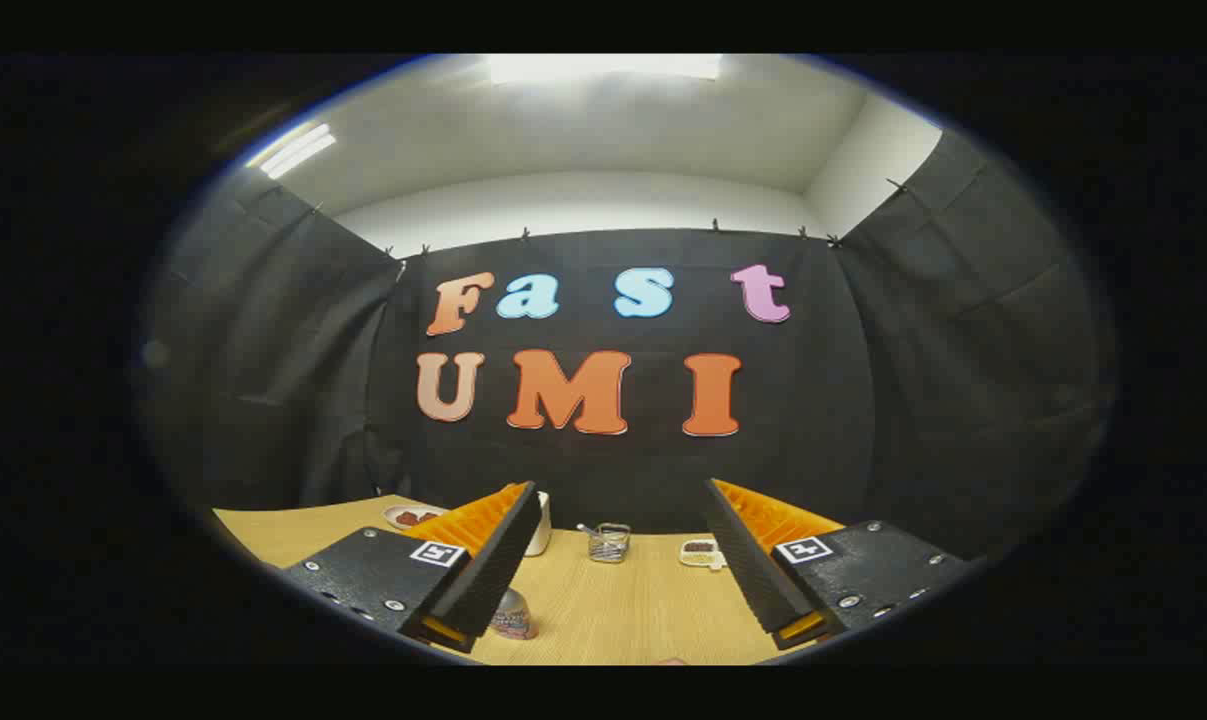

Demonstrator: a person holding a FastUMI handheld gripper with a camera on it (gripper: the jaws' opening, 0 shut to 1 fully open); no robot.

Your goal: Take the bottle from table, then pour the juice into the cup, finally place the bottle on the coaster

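My gripper (pixel 620 488) is open, held above a wooden table (pixel 623 610), with nothing between its fingers. A small bottle-like object with a pink patterned label (pixel 513 617) stands on the table beside the left finger, which partly hides it. Farther off, between the fingers, is a small clear glass cup (pixel 609 542) with something thin sticking out of it. A white container (pixel 539 530) peeks out from behind the left fingertip. A small flat white piece with a dark centre (pixel 700 552), possibly the coaster, lies by the right finger.
A small white plate with red bits (pixel 409 516) sits at the table's far left, past the left finger. Black cloth walls close the booth behind and on both sides. Bare wood lies between the fingers, ahead of the glass cup.
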